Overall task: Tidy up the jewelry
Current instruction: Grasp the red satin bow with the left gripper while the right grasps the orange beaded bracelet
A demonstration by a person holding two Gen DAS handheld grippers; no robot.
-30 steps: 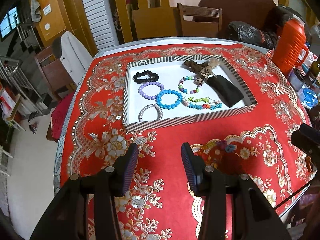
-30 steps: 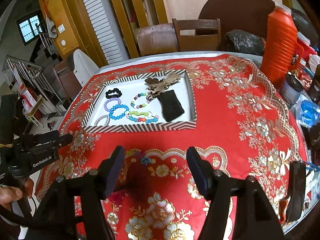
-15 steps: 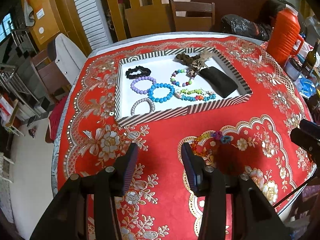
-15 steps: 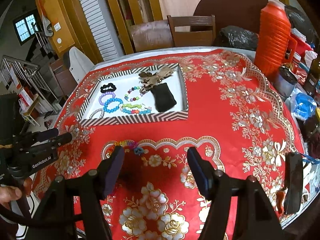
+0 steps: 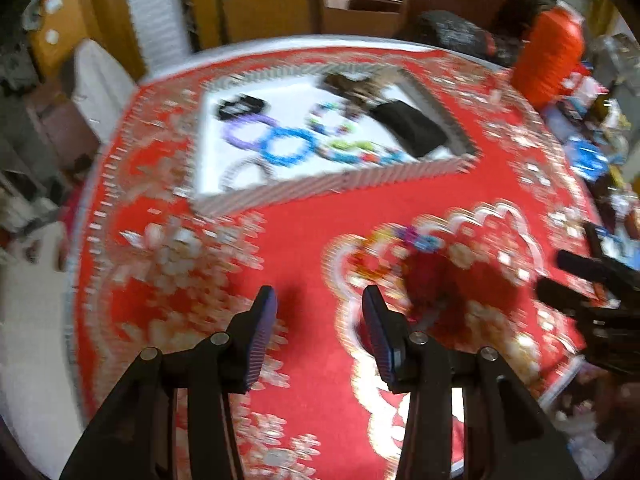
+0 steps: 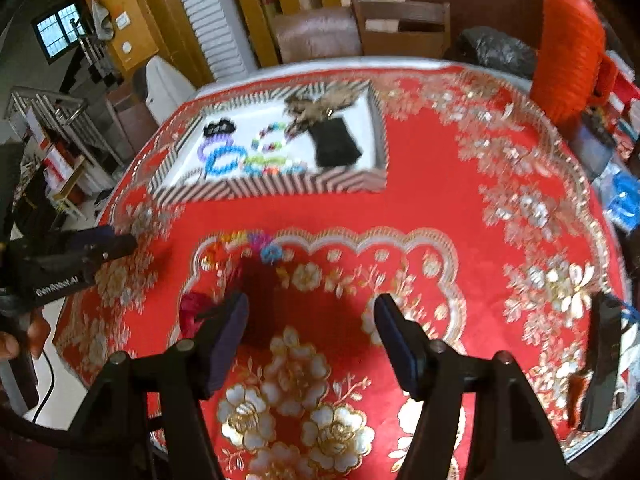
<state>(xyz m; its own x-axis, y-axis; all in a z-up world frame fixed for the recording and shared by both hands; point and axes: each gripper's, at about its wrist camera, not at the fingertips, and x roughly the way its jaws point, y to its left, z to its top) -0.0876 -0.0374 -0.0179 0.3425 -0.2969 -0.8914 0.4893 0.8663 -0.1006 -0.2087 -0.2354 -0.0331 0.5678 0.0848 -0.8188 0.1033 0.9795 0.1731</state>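
A loose multicoloured bead bracelet (image 5: pixel 404 238) (image 6: pixel 250 240) lies on the red flowered tablecloth, in front of the striped tray (image 5: pixel 320 186) (image 6: pixel 280 188). The tray holds a blue bracelet (image 5: pixel 286 146) (image 6: pixel 222 160), a purple one (image 5: pixel 244 132), a black scrunchie (image 5: pixel 240 106) and a black pouch (image 5: pixel 412 128) (image 6: pixel 336 144), among other pieces. My left gripper (image 5: pixel 319 300) hangs open over bare cloth, to the left of and nearer than the loose bracelet. Just short of that bracelet, my right gripper (image 6: pixel 312 308) is open with nothing between its fingers. A dark red bundle (image 6: pixel 194 308) lies by its left finger.
An orange jug (image 5: pixel 548 64) (image 6: pixel 568 52) stands at the table's far right among clutter. A flat black object (image 6: pixel 604 360) lies near the right table edge. Wooden chairs (image 6: pixel 400 28) stand behind the table. A hand (image 6: pixel 16 340) holds the left gripper.
Both grippers have sunk toward the tablecloth and tipped further down, so the tray now sits higher in both views. The left wrist picture is blurred. Neither jaw opening has changed.
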